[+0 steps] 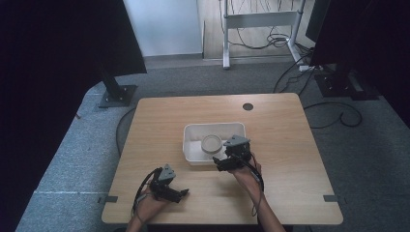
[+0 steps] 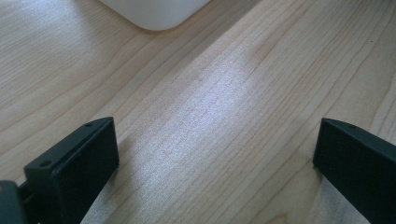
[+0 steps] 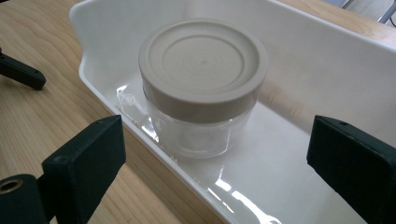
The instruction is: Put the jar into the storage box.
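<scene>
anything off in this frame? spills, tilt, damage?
Nothing stands out. The jar stands upright in the white tray, lid seated flat, no spill visible. The tray sits square on the table. The right tool is open at the tray's near edge; the left tool is open over bare wood.

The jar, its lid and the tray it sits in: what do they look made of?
Jar: clear glossy plastic, possibly glass; the tray shows through its wall. Lid: matte beige plastic with moulded rings. Tray: glossy white plastic with bright glints and rounded corners.
</scene>
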Available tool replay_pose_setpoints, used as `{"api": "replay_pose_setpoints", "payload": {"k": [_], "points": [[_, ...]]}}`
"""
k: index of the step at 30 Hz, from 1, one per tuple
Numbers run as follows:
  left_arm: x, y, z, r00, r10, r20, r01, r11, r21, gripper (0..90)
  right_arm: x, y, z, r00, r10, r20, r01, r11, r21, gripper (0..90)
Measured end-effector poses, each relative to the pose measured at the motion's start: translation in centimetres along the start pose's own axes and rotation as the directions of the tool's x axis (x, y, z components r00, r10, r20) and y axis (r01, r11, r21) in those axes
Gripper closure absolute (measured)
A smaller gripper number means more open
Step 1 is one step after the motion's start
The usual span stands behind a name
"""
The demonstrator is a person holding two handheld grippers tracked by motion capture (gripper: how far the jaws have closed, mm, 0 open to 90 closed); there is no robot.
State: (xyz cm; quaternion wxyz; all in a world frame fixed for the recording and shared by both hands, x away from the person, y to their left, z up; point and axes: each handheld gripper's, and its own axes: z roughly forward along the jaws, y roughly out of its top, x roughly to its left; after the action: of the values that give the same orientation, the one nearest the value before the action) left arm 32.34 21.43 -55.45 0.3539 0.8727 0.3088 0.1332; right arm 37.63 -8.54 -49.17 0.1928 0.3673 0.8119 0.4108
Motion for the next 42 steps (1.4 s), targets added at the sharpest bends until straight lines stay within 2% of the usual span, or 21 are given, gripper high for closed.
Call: {"api": "replay_pose_setpoints", "payload": {"k": [25, 31, 42], "points": [[0.0, 0.0, 0.0, 1.0, -0.001, 0.0, 0.001, 1.0, 0.0, 0.0, -1.2, -1.4, -1.8, 0.9997, 0.012, 0.019, -0.012, 1.0, -0.01, 4.2], [0.0, 0.0, 0.0, 1.0, 0.001, 0.0, -0.001, 1.0, 0.0, 0.0, -1.2, -1.8, -2.4, 1.0, 0.006, 0.002, -0.006, 1.0, -0.009, 4.4], [0.0, 0.0, 0.0, 1.0, 0.001, 0.0, -0.001, 1.0, 0.001, 0.0, -1.3, -2.4, -3.5, 1.0, 0.001, 0.002, -0.001, 1.0, -0.02, 4.0]]}}
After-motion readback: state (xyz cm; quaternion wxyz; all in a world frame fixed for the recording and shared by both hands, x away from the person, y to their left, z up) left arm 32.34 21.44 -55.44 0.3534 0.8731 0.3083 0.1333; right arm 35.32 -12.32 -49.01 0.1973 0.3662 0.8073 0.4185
